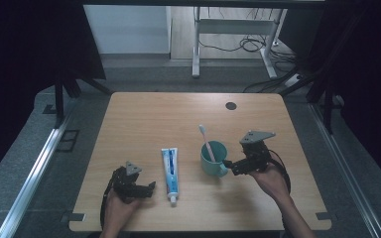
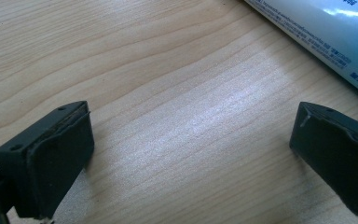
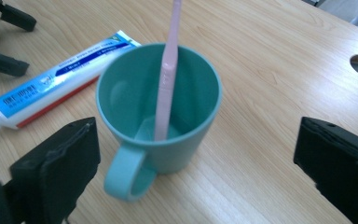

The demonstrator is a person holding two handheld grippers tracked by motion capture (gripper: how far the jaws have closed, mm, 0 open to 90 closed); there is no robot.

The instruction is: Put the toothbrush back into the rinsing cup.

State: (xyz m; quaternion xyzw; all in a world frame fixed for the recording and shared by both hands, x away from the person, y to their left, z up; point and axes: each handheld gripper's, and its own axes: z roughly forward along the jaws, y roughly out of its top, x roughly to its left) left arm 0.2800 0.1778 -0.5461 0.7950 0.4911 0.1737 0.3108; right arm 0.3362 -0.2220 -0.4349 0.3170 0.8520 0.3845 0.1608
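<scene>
Teal mug (image 1: 213,158) stands mid-table, pink toothbrush (image 3: 168,79) leaned inside. Right gripper (image 3: 196,163) is spread wide at the handle, apparently untouched. Left gripper (image 2: 191,154) is released beside the toothpaste tube (image 1: 170,171). A bumped handle could tip the mug.

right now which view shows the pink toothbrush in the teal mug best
The right gripper view: the pink plastic toothbrush stands close up inside the teal handled mug. The high view shows it small, leaning from the mug. The left gripper view shows bare wood and toothpaste instead.
</scene>
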